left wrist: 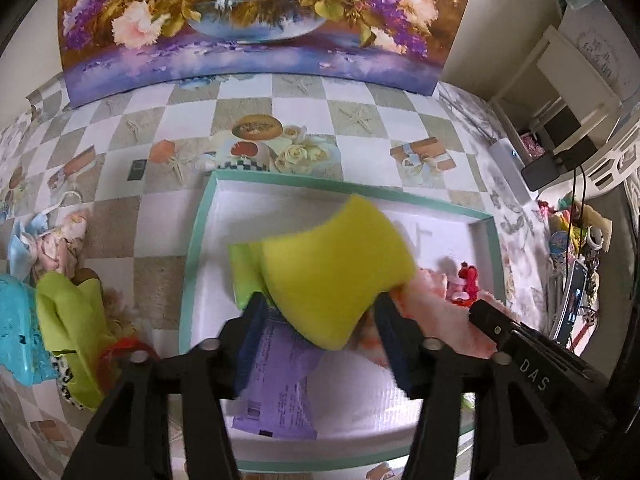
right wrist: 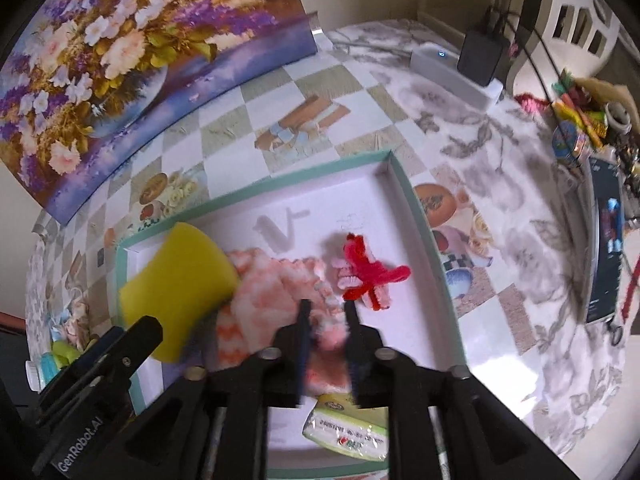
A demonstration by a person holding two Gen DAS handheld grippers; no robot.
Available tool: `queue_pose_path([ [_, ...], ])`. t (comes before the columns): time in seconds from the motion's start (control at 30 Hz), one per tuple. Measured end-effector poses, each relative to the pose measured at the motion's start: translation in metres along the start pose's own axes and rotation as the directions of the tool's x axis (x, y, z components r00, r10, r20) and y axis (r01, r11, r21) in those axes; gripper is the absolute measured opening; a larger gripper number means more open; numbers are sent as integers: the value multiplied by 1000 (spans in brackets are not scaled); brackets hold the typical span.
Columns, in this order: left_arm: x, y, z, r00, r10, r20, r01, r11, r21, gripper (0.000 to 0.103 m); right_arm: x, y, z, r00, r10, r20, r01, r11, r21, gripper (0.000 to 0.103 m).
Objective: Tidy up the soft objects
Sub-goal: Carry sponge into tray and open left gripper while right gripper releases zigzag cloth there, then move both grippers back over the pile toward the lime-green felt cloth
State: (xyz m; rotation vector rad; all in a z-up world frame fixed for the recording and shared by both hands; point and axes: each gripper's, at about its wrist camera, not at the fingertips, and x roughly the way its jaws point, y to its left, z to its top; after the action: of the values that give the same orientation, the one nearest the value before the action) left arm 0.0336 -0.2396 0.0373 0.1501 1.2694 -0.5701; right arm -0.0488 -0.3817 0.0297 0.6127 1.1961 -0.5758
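Observation:
My left gripper (left wrist: 320,308) is shut on a yellow sponge (left wrist: 336,268) and holds it over the white tray with a teal rim (left wrist: 200,232). The sponge also shows in the right wrist view (right wrist: 176,284). My right gripper (right wrist: 326,316) is shut on a fluffy pink-and-white cloth (right wrist: 276,292) lying in the tray (right wrist: 404,184). A red and pink pipe-cleaner figure (right wrist: 364,272) lies in the tray just beyond the right gripper. A purple packet (left wrist: 280,384) and a green cloth (left wrist: 244,276) lie in the tray under the sponge.
A pile of soft things lies left of the tray: a lime-green cloth (left wrist: 68,320), a turquoise item (left wrist: 16,332), pale fabric (left wrist: 52,240). A flower painting (left wrist: 248,20) leans at the back. A white power strip (right wrist: 452,68) and clutter (right wrist: 580,120) sit on the right.

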Motion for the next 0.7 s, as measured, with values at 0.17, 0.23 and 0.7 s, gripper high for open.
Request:
queue_pose_path([
  [0.17,-21,8,4,1000,-1,24,2,999,-34,65,-23,4,3,998,-2,58,3,1000,-18,51],
  [0.23,-29,14,6,999,8,39,-6,999,-51,70,-32,7,4,997,-4,77,6,1000,-28,61],
  [0.7,-53,90,-9,987,118,110,-84,957,-276,97,-48,38,-7,987,18,158,7,988,-157,103],
])
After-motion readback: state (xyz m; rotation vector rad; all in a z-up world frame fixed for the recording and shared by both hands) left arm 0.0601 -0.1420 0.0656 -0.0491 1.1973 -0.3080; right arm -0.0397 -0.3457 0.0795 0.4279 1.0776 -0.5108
